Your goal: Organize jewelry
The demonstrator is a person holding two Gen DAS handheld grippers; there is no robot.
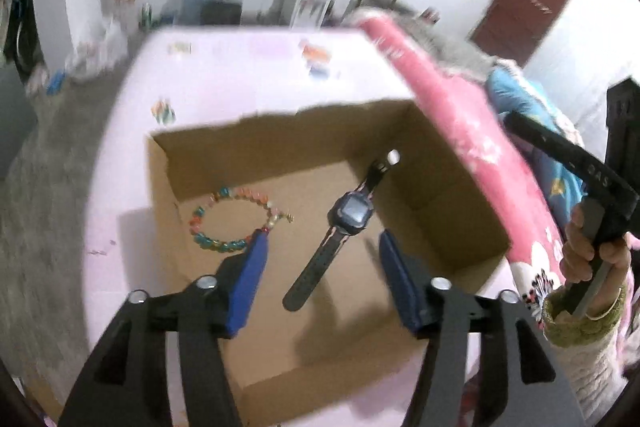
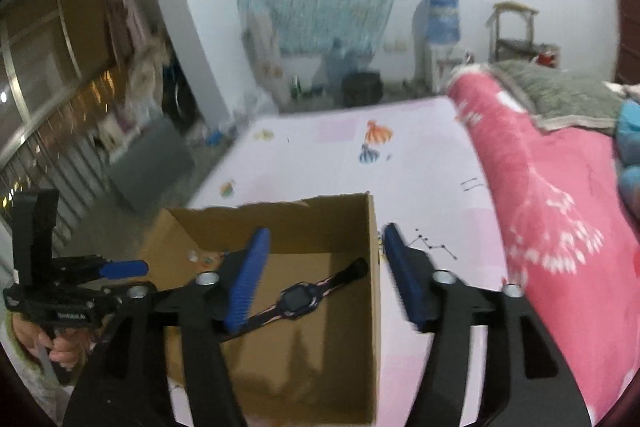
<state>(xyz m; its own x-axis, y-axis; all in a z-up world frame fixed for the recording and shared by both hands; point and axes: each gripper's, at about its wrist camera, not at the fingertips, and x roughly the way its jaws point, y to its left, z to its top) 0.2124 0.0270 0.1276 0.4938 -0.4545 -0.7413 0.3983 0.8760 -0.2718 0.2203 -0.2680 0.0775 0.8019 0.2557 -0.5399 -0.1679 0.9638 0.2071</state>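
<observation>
An open cardboard box [image 1: 200, 167] sits on a pale pink sheet. Inside lie a dark wristwatch [image 1: 340, 227] with a square face and a colourful bead bracelet [image 1: 228, 223]. My left gripper [image 1: 322, 259] is open and empty, hovering above the box over the watch. In the right wrist view the box [image 2: 374, 267] holds the watch [image 2: 300, 301]; a bit of the bracelet [image 2: 208, 259] shows behind my blue finger. My right gripper [image 2: 326, 267] is open and empty above the box's right wall. The left gripper [image 2: 124, 269] shows at far left.
A pink patterned quilt [image 2: 552, 211] is heaped along the right side of the bed. Thin dark hairpins [image 2: 432, 247] lie on the sheet [image 2: 420, 163] right of the box. The bed's left edge drops to a grey floor [image 1: 36, 227]. The right hand's gripper handle [image 1: 592, 203] is at right.
</observation>
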